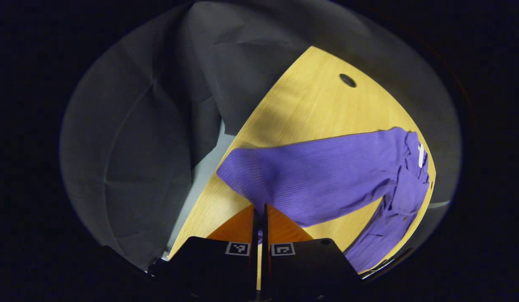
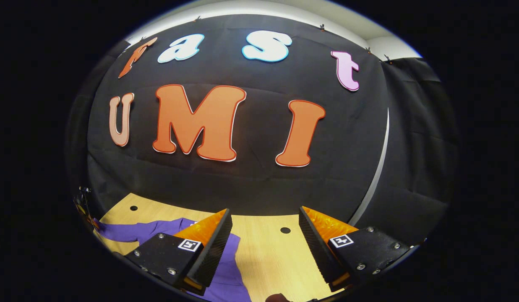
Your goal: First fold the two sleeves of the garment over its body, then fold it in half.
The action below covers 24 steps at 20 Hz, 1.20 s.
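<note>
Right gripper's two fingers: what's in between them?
In the right gripper view, the right gripper is open. Between its fingers lies bare table with a small hole. The purple garment sits beside the left finger.

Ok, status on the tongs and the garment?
Left tongs shut on purple garment edge. Right tongs open, above the table. Nothing in the way.

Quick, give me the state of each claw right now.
Left claw: shut, pinching the edge of the purple garment.
Right claw: open, holding nothing, raised above the table.
</note>
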Each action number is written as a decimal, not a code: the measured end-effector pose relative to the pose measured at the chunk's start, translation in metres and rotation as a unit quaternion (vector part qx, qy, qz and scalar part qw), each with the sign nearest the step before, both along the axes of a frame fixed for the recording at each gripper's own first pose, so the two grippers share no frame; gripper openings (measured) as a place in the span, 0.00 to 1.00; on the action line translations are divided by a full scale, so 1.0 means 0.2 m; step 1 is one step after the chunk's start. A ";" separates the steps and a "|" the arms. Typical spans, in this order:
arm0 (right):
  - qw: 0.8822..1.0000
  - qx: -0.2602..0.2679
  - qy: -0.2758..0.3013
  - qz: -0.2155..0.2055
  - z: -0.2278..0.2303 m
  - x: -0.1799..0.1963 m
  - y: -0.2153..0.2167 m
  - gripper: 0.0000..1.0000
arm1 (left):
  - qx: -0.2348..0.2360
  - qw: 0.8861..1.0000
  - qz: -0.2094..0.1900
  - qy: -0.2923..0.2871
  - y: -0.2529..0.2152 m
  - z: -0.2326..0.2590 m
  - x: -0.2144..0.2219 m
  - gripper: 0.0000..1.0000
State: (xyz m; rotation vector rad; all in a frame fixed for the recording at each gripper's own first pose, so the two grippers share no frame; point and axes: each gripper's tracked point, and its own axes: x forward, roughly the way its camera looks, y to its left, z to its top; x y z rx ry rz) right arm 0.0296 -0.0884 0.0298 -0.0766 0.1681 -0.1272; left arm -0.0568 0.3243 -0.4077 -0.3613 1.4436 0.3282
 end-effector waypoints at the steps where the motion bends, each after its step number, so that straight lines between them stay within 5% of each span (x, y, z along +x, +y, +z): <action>1: 1.000 0.005 -0.002 0.002 0.00 0.01 -0.01 0.95 | 0.001 1.000 -0.012 -0.014 -0.04 0.06 0.06 0.04; 8: 0.999 0.026 -0.004 0.023 -0.04 0.09 -0.06 0.95 | -0.008 0.991 -0.103 -0.082 -0.36 0.50 0.30 0.04; 24: 0.998 0.030 -0.038 0.040 -0.09 0.13 -0.28 0.95 | -0.060 0.945 -0.279 -0.158 -1.77 0.94 0.76 0.04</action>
